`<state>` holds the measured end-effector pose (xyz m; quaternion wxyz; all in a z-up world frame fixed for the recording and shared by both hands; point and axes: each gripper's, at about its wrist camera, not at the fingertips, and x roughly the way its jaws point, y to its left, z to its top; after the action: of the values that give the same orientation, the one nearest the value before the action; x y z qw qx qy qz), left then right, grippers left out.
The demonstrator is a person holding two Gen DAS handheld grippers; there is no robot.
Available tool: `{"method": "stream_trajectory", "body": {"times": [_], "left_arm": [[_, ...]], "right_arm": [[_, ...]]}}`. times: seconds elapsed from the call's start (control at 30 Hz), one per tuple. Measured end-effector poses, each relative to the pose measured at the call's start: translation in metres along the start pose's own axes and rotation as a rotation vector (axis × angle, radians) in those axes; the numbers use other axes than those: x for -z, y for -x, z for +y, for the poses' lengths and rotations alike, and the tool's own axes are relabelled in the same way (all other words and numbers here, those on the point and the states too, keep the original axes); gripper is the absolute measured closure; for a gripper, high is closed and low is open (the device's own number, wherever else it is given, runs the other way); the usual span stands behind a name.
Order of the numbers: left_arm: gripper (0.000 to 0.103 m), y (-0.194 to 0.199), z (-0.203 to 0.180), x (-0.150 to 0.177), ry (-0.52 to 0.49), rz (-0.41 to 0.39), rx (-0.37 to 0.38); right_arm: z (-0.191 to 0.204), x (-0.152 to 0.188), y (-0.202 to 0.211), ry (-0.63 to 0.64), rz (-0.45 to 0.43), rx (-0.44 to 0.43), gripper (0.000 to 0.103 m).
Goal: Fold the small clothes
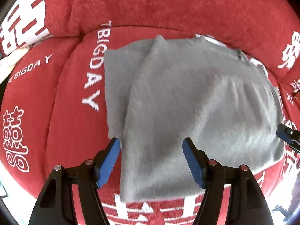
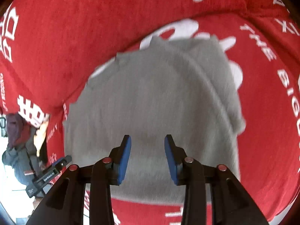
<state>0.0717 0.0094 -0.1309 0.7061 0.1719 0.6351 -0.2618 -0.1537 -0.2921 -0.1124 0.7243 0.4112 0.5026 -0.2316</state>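
Note:
A grey garment (image 1: 187, 103) lies folded on a red sofa seat (image 1: 71, 112), with one layer lapped over another along a slanted edge. My left gripper (image 1: 151, 144) hovers above its near edge, open, nothing between the blue pads. In the right wrist view the same grey garment (image 2: 150, 97) fills the middle. My right gripper (image 2: 147, 142) hangs over it, open, with a clear gap between its pads and no cloth pinched. The right gripper's tip (image 1: 286, 135) shows at the right edge of the left view. The left gripper (image 2: 50, 172) shows at the lower left of the right view.
The sofa is covered in red fabric with white lettering and characters. Its backrest (image 1: 168, 5) rises behind the garment. A person (image 2: 16, 146) in dark clothing is at the far left of the right view, beside a pale floor.

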Motion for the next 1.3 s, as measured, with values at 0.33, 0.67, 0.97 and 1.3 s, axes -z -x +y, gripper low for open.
{"method": "stream_trajectory", "body": {"times": [0.33,0.67,0.97,1.3], "left_arm": [[0.006,0.003,-0.01,0.027,-0.067,0.016,-0.027],[0.006,0.002,0.009,0.05,0.006,0.075,-0.008],[0.006,-0.005,0.034,0.08,0.083,0.135,0.056],[0.006,-0.015,0.065,0.122,0.29,0.209,0.235]], "right_arm": [[0.019,0.034,-0.016,0.011,0.055,-0.018,0.056],[0.042,0.055,-0.022,0.032,0.088,-0.027,0.042],[0.06,0.08,-0.031,0.06,0.138,-0.054,0.041],[0.067,0.112,-0.053,0.003,0.228,-0.131,0.041]]}}
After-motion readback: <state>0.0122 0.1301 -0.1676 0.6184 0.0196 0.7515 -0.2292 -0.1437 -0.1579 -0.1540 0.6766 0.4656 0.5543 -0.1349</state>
